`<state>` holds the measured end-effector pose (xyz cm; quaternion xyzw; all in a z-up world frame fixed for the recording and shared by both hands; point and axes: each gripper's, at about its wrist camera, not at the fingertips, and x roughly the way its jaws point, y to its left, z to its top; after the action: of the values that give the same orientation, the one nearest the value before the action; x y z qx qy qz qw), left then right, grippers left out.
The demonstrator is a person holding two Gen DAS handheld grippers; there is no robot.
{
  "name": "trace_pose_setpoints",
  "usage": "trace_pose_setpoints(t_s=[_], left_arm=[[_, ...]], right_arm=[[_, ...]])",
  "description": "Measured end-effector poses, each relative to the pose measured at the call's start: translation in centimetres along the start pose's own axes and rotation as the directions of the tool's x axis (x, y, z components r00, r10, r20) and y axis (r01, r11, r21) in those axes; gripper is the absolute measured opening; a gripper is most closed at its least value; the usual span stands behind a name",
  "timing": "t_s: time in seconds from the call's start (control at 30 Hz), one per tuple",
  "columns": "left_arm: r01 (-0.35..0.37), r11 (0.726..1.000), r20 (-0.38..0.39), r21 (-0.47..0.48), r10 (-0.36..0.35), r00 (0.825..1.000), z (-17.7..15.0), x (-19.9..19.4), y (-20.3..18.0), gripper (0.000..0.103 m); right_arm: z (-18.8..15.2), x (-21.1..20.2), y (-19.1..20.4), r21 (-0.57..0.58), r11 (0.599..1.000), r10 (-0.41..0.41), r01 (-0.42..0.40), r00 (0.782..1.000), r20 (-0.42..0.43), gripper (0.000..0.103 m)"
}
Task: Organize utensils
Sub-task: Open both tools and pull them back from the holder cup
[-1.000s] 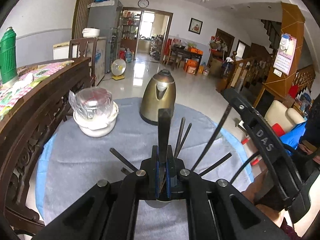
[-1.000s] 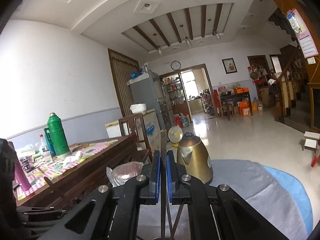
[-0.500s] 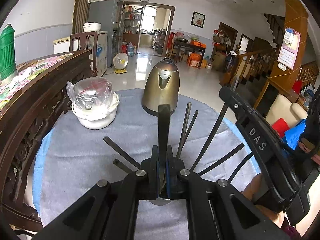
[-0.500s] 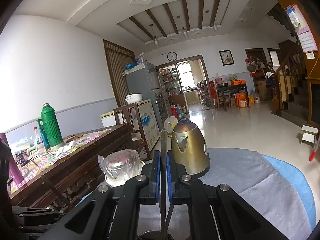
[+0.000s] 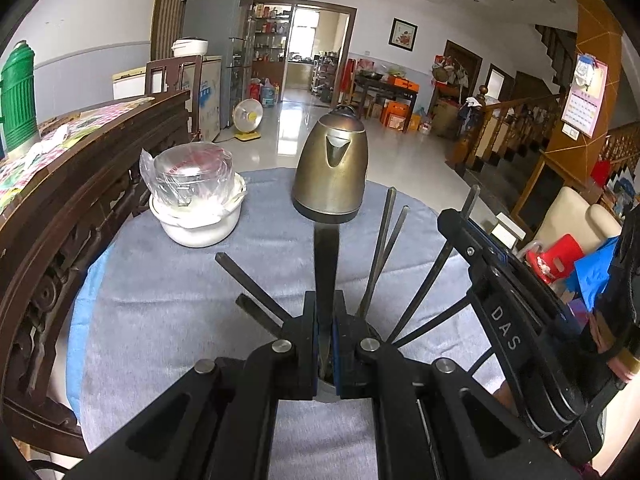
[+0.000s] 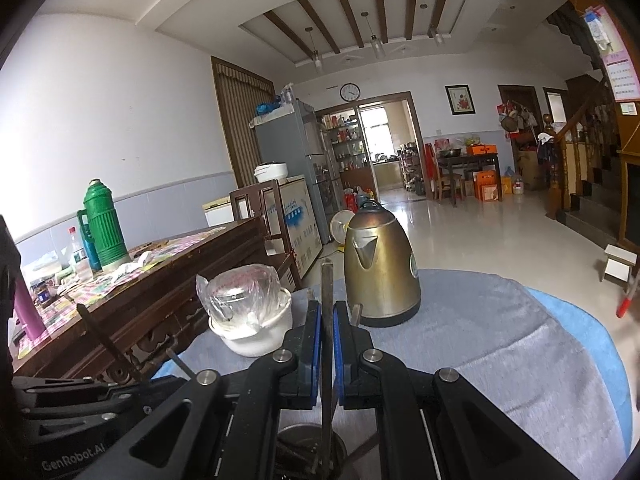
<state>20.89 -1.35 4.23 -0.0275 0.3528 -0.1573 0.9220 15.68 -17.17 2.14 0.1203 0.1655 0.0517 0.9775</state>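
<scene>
Left gripper [image 5: 326, 336] clamps a flat dark metal utensil handle [image 5: 326, 264]; right gripper [image 6: 327, 344] pinches a thin dark chopstick [image 6: 327, 292], both before the brass kettle [image 5: 331, 174], over a round metal holder [image 6: 308, 446]

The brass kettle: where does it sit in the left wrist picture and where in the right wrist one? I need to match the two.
Left wrist: kettle stands upper centre, spout facing the camera, straight beyond the left gripper.
Right wrist: kettle stands centre, just right of the right gripper.
Shared landmark: the white pot with a plastic-wrapped top, left of the kettle in both.
</scene>
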Motion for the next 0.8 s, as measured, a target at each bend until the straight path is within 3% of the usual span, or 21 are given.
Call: trace_pose_setpoints(t_s=[0.2,0.4,0.43,0.5,0.53,0.73,0.8], left_arm=[[-0.004,1.000,-0.004,0.003,0.004,1.000,-0.4,-0.1,-0.2,0.006],[-0.047,0.998,-0.003,0.033,0.048,0.999,-0.9,-0.8,-0.4,0.010],[-0.054,0.998,0.000,0.038,0.054,0.999,-1.1,-1.1,-0.3,0.013],[-0.076,0.996,0.013,0.046,0.075,0.997,-1.5,-1.9,-0.2,0.043],[-0.086,0.995,0.022,0.048,0.085,0.996,-1.6,-2.2,-0.1,0.048],[-0.166,0.983,0.085,0.079,0.159,0.984,-3.0,-5.0,-0.2,0.067],[-0.190,0.979,0.094,0.079,0.183,0.979,-3.5,-5.8,-0.1,0.070]], right_arm=[[-0.2,-0.8,-0.2,0.018,1.000,0.012,-0.012,1.000,-0.016,0.006],[-0.3,-1.4,-0.5,0.048,0.996,0.074,-0.070,0.993,-0.087,0.008],[-0.3,-1.6,-0.7,0.059,0.995,0.085,-0.080,0.992,-0.096,0.008],[-0.2,-2.0,-0.9,0.076,0.992,0.110,-0.102,0.988,-0.113,0.013],[-0.1,-2.3,-0.9,0.082,0.991,0.119,-0.110,0.986,-0.116,0.015],[0.1,-4.6,-1.1,0.111,0.986,0.139,-0.128,0.986,-0.094,0.039],[0.3,-5.7,-1.0,0.119,0.984,0.141,-0.132,0.987,-0.071,0.058]])
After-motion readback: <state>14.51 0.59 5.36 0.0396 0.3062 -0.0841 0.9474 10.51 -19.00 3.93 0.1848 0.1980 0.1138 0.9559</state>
